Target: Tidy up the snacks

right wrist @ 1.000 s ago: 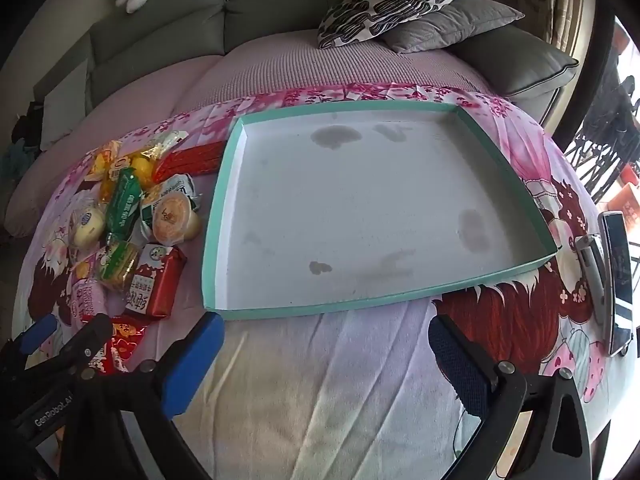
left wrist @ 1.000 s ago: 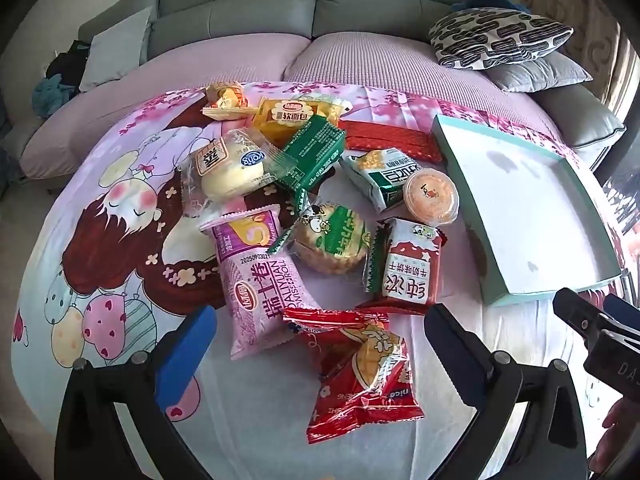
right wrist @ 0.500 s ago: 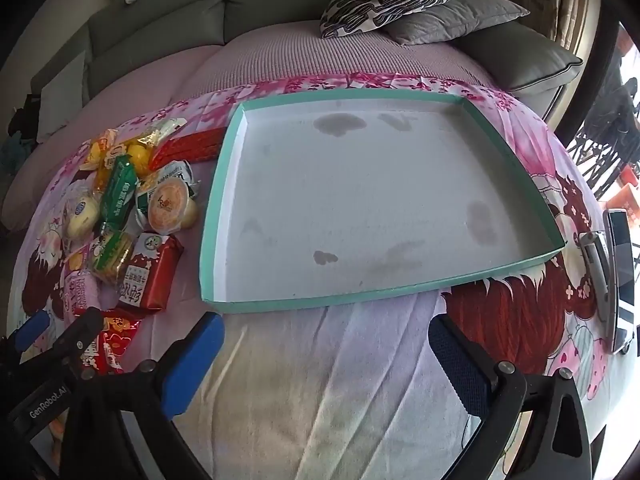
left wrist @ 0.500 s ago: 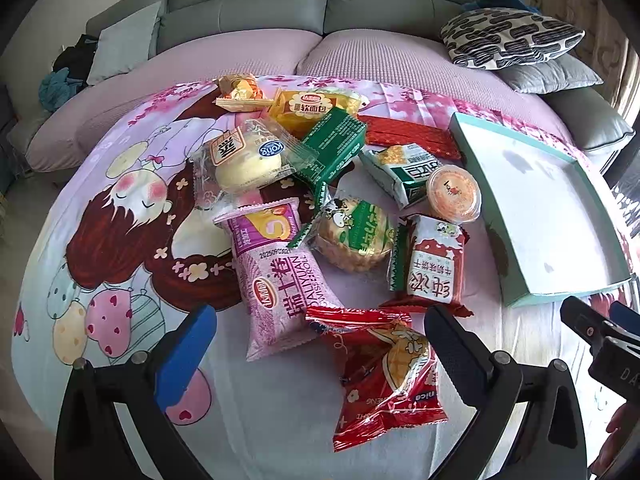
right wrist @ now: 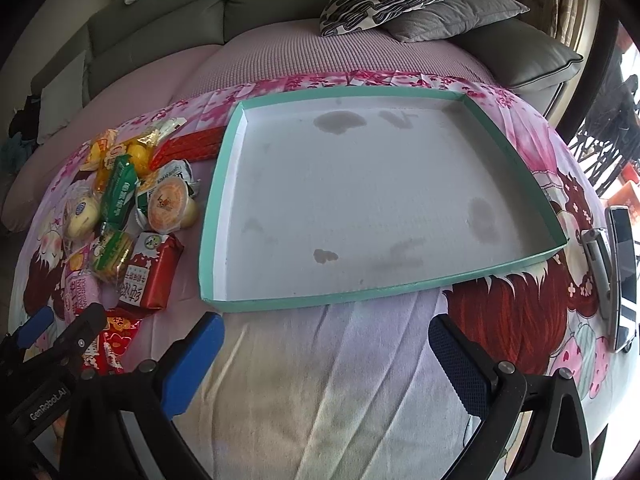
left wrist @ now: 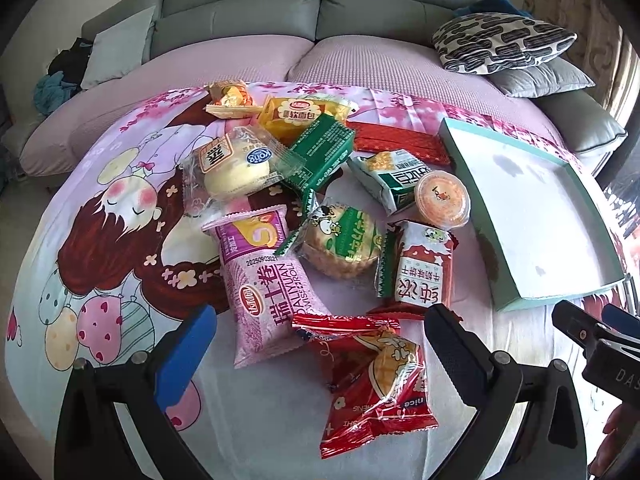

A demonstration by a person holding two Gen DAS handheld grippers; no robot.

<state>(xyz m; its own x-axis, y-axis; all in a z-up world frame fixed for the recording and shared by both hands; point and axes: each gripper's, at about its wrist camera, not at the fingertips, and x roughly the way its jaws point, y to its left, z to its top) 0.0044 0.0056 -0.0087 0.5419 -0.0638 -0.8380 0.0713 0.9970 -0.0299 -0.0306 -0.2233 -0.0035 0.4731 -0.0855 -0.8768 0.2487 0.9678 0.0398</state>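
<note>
Hovering with jaws spread, the left gripper (left wrist: 320, 344) frames the red snack packet (left wrist: 376, 376); the right gripper (right wrist: 324, 356) waits, spread and empty, before the empty tray (right wrist: 516, 268).

Slick, puffy wrapping may slip a pinch, and the overlapping pink roll (left wrist: 262, 280) could drag along.

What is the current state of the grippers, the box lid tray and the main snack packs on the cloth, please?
left gripper: open, empty, above the red snack pack
right gripper: open, empty, before the tray
teal box lid tray: empty, stained, flat on the cloth
red snack pack: sealed, lying flat
pink Swiss roll pack: sealed, lying flat
orange jelly cup: sealed, resting on a green-white pack
</note>
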